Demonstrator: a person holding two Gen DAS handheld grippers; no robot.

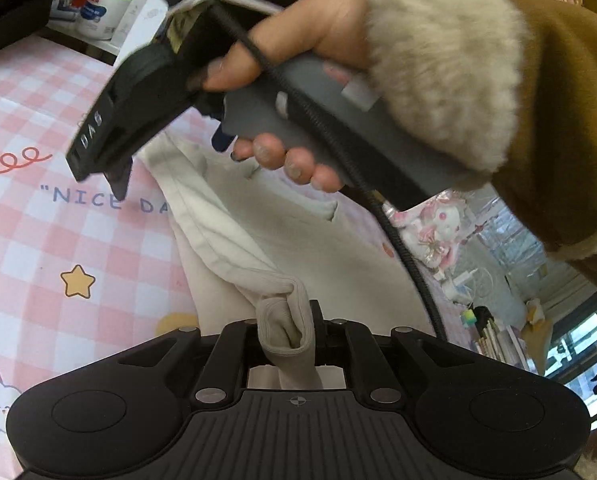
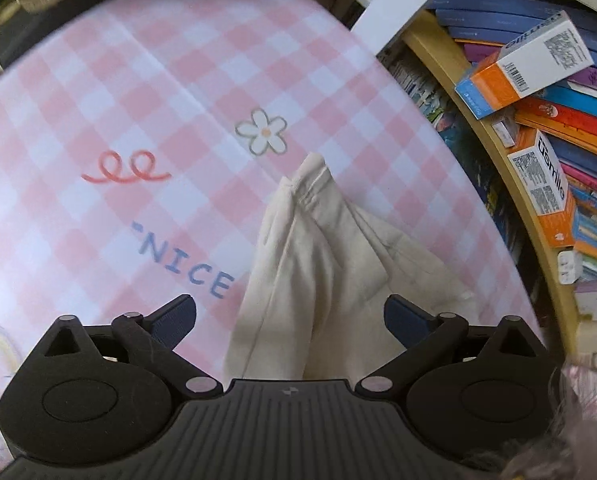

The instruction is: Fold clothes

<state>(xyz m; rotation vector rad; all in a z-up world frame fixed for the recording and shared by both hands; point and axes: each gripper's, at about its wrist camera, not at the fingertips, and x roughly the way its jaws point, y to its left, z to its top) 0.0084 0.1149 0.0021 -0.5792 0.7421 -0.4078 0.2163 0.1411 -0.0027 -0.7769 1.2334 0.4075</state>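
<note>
The left gripper is pinched almost closed on a bunched edge of the cream garment – which trails over the pink checked cloth – while the right gripper hangs above it, jaws spread wide, gripping nothing.

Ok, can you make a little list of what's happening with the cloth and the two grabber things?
surface: pink checked cloth with a flower, a star and "NICE" printed on it
garment: cream garment, bunched, partly lifted
left gripper: shut on a rolled fold of the garment
right gripper: jaws wide open above the garment, holding nothing
right hand: grips the grey handle, fluffy cuff on the sleeve
beside the surface: shelf of books and small boxes
</note>
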